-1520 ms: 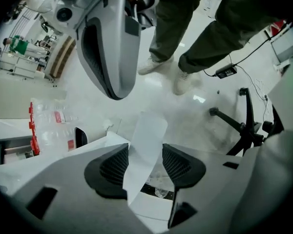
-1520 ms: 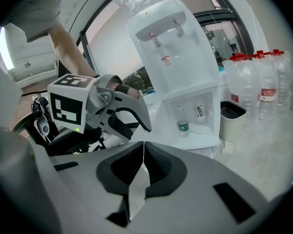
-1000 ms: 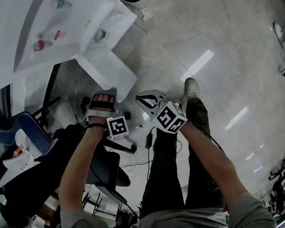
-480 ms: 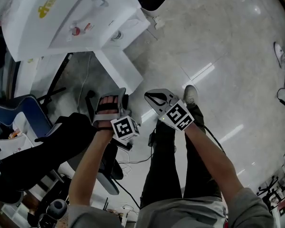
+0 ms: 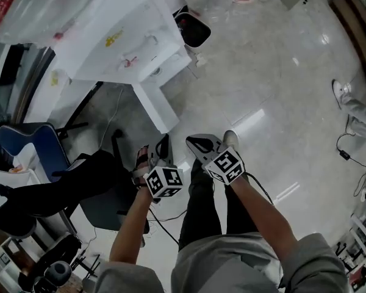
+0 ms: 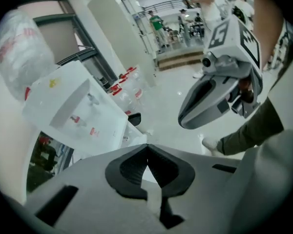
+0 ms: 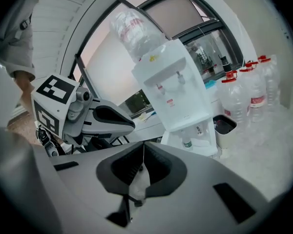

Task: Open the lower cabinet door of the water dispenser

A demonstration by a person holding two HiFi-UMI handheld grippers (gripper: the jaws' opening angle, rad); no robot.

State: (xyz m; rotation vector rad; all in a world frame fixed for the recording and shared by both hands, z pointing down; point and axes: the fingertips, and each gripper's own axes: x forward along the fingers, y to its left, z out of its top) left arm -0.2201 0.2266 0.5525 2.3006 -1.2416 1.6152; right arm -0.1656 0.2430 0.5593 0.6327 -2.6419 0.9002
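Head view shows a pale, glossy tiled floor (image 5: 280,72) filling most of the scene. The white water dispenser (image 5: 119,38) stands at the upper left, and a big clear bottle (image 7: 134,30) sits upside down on top of it. Its lower cabinet door (image 5: 158,108) is open, a white panel swung out from the base toward the person. In the right gripper view the bottom compartment gapes open with some small item inside, too small to identify. A blue chair (image 5: 24,142) stands to the left of the dispenser, and a row of spare water bottles (image 7: 244,96) with red caps stands on its other side. A black bin (image 5: 192,29) sits just beside the dispenser's base.

The left gripper (image 6: 147,150) and right gripper (image 7: 143,147) are held side by side above the person's legs, well apart from the door. The left fingers (image 6: 132,167) are pressed together with nothing between them. The right fingers (image 7: 158,167) are pressed together too, also empty.
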